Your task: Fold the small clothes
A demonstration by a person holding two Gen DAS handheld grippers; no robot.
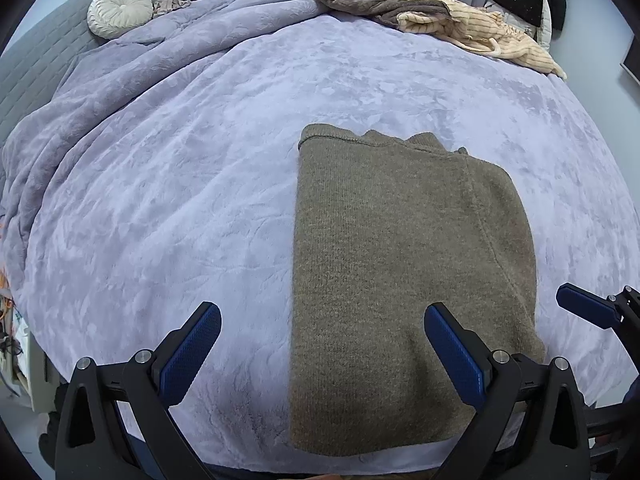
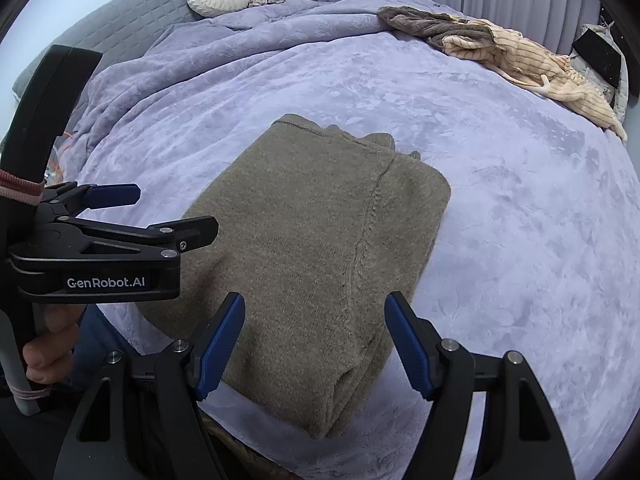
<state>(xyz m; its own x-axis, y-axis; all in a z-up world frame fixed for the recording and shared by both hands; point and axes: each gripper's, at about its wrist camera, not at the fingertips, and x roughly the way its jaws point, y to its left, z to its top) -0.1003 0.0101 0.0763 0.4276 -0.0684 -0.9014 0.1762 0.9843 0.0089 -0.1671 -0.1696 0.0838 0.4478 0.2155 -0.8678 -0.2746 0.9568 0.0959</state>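
A brown knit garment (image 1: 392, 272) lies folded into a rectangle on the lilac blanket (image 1: 180, 200), near the bed's front edge. It also shows in the right wrist view (image 2: 312, 248). My left gripper (image 1: 322, 314) is open and empty, held above the garment's near left part. My right gripper (image 2: 314, 312) is open and empty, above the garment's near right corner. One right finger (image 1: 584, 310) shows at the right edge of the left wrist view. The left gripper (image 2: 176, 212) shows side-on at the left of the right wrist view.
A heap of unfolded clothes, brown and cream-striped (image 1: 440, 20), lies at the bed's far right (image 2: 512, 56). A round white cushion (image 1: 120, 10) sits by the grey headboard (image 2: 132, 24). Curtains hang behind the bed. The blanket (image 2: 520, 240) spreads wide on both sides of the garment.
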